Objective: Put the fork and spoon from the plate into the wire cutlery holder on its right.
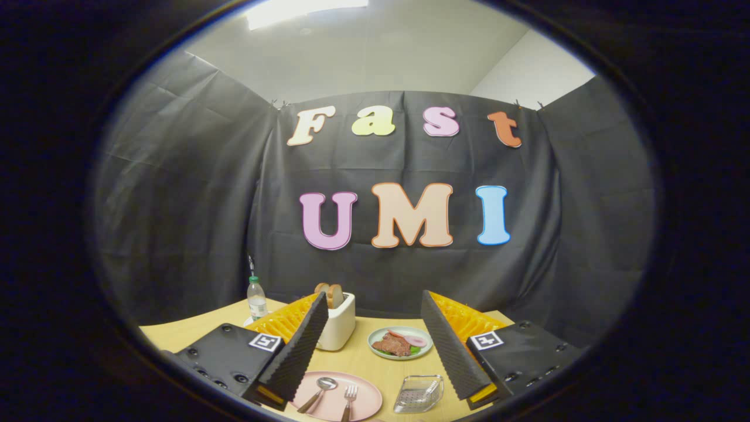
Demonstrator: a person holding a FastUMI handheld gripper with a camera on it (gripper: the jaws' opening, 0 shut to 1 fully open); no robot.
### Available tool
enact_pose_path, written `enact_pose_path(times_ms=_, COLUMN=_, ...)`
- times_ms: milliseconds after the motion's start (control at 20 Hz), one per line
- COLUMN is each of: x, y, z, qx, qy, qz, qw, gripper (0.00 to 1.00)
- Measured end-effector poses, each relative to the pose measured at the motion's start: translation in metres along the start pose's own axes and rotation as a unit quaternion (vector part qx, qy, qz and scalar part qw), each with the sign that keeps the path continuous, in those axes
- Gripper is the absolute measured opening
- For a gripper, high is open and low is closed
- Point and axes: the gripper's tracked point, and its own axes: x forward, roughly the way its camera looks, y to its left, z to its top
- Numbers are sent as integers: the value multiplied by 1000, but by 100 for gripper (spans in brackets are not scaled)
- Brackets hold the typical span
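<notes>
A pink plate (pixel 363 394) lies on the wooden table between and below my fingers. On it rest a spoon (pixel 319 391) on the left and a fork (pixel 349 400) on the right, side by side. The wire cutlery holder (pixel 418 393) stands to the right of the plate, close to my right finger (pixel 450 346). My gripper (pixel 375 343) is open and held well above the table, with nothing between its fingers. The left finger (pixel 300 351) hangs over the plate's left rim.
Beyond the plate stand a white toaster (pixel 338 323) with bread slices in it and a pale green plate of food (pixel 401 342). A water bottle (pixel 256 299) stands at the far left of the table (pixel 176 334), near the black cloth wall.
</notes>
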Motion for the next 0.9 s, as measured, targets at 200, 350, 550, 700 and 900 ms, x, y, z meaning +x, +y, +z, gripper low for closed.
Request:
enact_pose_path(times_ms=200, x=6, y=1, z=-4, qx=1, qy=5, qz=5, qw=1000, gripper=100)
enact_pose_path(times_ms=350, x=10, y=5, z=-12, qx=0, qy=15, qz=13, qw=1000, gripper=100)
enact_pose_path(times_ms=550, x=15, y=17, z=-37, qx=-13, qy=47, qz=36, qw=998, gripper=100)
enact_pose_path(times_ms=700, x=16, y=26, z=-59, qx=-12, qy=78, qz=50, qw=996, gripper=100)
enact_pose_path(times_ms=900, x=16, y=34, z=-93, qx=-10, qy=123, qz=63, qw=990, gripper=100)
